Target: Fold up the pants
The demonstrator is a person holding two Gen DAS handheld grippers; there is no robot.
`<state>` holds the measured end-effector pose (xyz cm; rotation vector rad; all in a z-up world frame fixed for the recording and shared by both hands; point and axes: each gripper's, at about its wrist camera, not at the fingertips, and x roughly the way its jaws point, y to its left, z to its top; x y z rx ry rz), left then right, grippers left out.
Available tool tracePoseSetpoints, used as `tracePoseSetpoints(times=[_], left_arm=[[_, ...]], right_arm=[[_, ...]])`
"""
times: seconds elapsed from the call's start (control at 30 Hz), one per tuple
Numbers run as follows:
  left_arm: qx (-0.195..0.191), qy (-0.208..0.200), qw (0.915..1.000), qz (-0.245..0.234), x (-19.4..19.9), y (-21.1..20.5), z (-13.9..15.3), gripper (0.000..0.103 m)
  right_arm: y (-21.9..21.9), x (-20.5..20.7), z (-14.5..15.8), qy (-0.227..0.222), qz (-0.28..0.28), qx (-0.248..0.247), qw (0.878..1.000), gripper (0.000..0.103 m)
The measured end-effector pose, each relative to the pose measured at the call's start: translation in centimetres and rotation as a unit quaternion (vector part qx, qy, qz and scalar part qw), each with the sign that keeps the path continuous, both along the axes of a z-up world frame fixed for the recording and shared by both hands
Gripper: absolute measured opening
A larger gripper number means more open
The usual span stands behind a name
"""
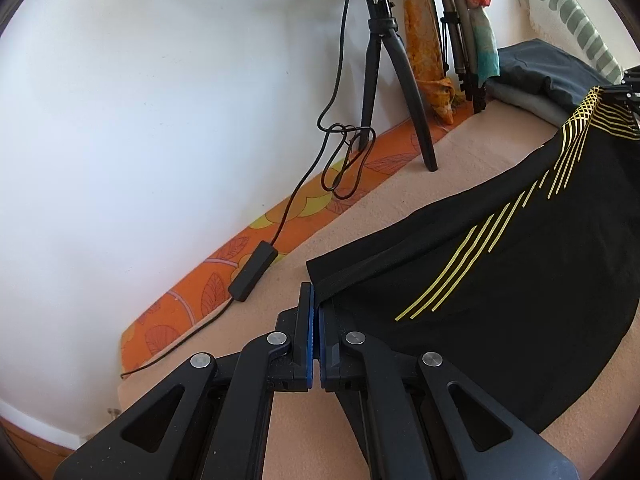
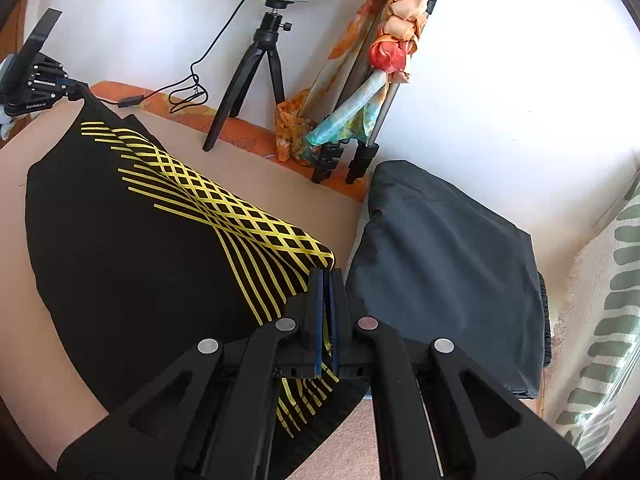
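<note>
Black fabric pants with yellow stripe and lattice print [image 2: 132, 240] lie spread over a beige padded surface [image 1: 400, 196], held at two corners and lifted off the surface there. Left gripper [image 1: 315, 300]: fingers pressed together, pinching the hemmed corner of the pants. Right gripper [image 2: 329, 280]: fingers closed on the printed corner, fabric visible between them. Just beside the right gripper lies a folded dark grey garment [image 2: 448, 264]. A black tripod with ring light [image 2: 256, 72] stands against the white wall [image 1: 160, 100].

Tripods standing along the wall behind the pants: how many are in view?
2. A black tripod stands under the ring light, legs spread. A folded tripod leans on the wall to its right, draped in scarves. More may be hidden behind the scarves.
</note>
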<state>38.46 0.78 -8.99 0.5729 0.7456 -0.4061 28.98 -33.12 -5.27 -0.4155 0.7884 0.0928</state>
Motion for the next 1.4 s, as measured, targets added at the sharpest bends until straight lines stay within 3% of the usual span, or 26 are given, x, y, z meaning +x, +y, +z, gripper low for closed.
tracePoseSetpoints(times=[0.23,0.47,0.67,0.7,0.73,0.77,0.8,0.87,1.03,1.1,1.13,1.27,1.4], left_arm=[[0.011,0.010,0.9998,0.012,3.4,-0.9,-2.0,0.000],[0.022,0.027,0.9993,0.012,3.6,-0.8,-3.9,0.000],[-0.002,0.043,0.9979,0.050,4.6,0.4,-4.3,0.012],[-0.001,0.038,0.9977,0.056,4.6,0.6,-4.2,0.017],[0.001,0.032,0.9975,0.062,4.6,0.7,-4.0,0.024],[0.001,0.027,0.9973,0.068,4.6,0.9,-3.8,0.027],[-0.003,0.023,0.9971,0.072,4.5,1.2,-3.4,0.027],[-0.012,0.020,0.9964,0.081,4.2,1.7,-2.6,0.028],[-0.036,0.000,0.9976,0.059,0.8,1.6,0.0,0.030],[-0.057,0.003,0.9973,0.047,-1.1,1.4,0.6,0.040],[-0.067,0.008,0.9970,0.037,-2.1,1.3,0.9,0.044],[-0.094,0.022,0.9952,0.016,-6.0,0.7,1.3,0.044],[-0.139,0.050,0.9886,0.029,-8.9,1.4,1.3,0.049]], right_arm=[[0.7,1.8,-0.9,0.001,-0.007,-0.038,0.999,0.003],[1.5,3.3,-3.0,0.019,-0.011,-0.071,0.997,0.003],[1.9,3.7,-3.2,0.014,-0.023,-0.091,0.995,0.004],[1.8,3.7,-3.0,0.015,-0.027,-0.087,0.996,0.009],[1.7,3.5,-2.7,0.011,-0.030,-0.079,0.996,0.012],[1.5,3.3,-2.2,0.005,-0.034,-0.067,0.997,0.023],[1.2,2.9,-1.6,-0.002,-0.038,-0.055,0.998,0.042],[0.7,2.1,-0.4,-0.016,-0.045,-0.031,0.998,0.057],[-1.3,-1.7,1.9,-0.017,-0.070,0.059,0.996,0.057],[-2.1,-3.7,2.3,-0.015,-0.084,0.094,0.992,0.062],[-2.5,-4.7,2.2,-0.013,-0.092,0.109,0.990,0.064],[-3.7,-8.5,1.3,-0.001,-0.133,0.157,0.979,0.068],[-4.5,-11.7,-0.5,0.026,-0.166,0.202,0.965,0.070]])
